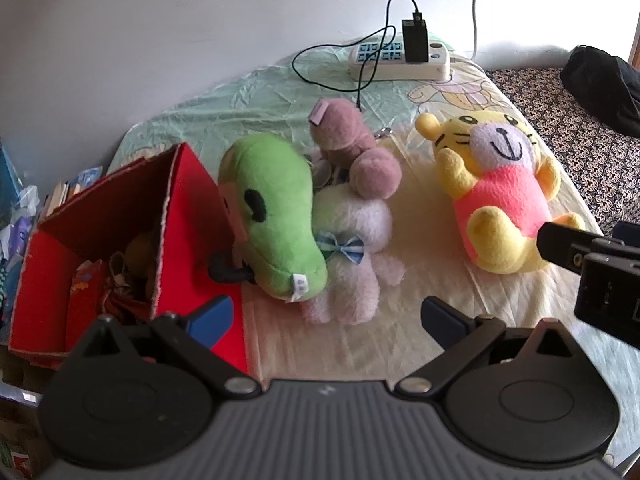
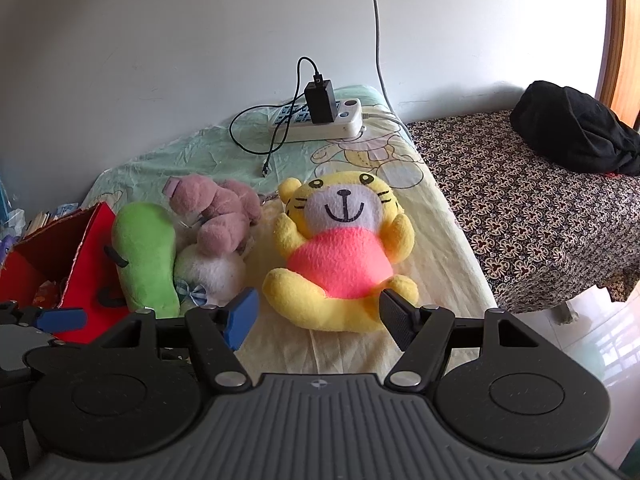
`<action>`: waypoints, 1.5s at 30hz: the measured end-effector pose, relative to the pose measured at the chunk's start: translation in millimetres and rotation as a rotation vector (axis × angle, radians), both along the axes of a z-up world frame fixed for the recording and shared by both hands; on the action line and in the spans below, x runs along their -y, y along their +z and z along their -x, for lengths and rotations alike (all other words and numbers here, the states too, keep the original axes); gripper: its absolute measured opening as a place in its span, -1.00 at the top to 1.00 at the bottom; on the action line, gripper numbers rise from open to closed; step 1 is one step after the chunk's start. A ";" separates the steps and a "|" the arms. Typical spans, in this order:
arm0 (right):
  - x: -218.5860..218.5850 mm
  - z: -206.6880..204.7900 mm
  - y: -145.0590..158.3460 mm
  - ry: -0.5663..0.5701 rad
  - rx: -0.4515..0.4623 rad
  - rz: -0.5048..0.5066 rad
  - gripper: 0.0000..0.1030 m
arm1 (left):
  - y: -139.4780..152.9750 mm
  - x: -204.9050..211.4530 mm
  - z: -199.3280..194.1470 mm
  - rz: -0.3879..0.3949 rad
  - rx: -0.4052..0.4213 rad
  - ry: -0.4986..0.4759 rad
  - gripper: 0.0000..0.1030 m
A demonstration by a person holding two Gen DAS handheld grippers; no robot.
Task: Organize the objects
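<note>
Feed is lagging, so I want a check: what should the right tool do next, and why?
Probably ease the right tool forward and close on the yellow tiger plush. It is open, with the plush's legs just ahead between its fingers, and the red box sits open on the left for stowing.

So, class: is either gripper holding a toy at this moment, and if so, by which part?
Nothing is held. The left gripper is open and empty in front of the green plush. The right gripper is open, with the yellow tiger plush just beyond its fingertips, not clamped.
</note>
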State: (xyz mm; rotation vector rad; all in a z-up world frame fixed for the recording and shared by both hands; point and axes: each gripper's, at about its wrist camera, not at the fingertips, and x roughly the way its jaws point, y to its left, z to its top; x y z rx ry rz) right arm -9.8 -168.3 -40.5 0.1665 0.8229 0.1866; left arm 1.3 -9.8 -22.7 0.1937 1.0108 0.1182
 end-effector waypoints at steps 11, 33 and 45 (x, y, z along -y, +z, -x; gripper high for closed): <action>21.3 -3.2 4.8 -0.007 0.048 -0.059 -0.35 | -12.6 -6.4 -13.0 0.175 -0.096 -0.030 -0.93; 99.8 -97.1 -71.2 -0.050 -0.137 -0.422 -0.35 | -46.5 38.7 -102.8 0.499 -0.178 -0.216 -0.96; 90.2 -126.4 -100.8 0.019 -0.211 -0.538 -0.33 | -77.4 48.6 -124.4 0.512 -0.235 -0.240 -0.81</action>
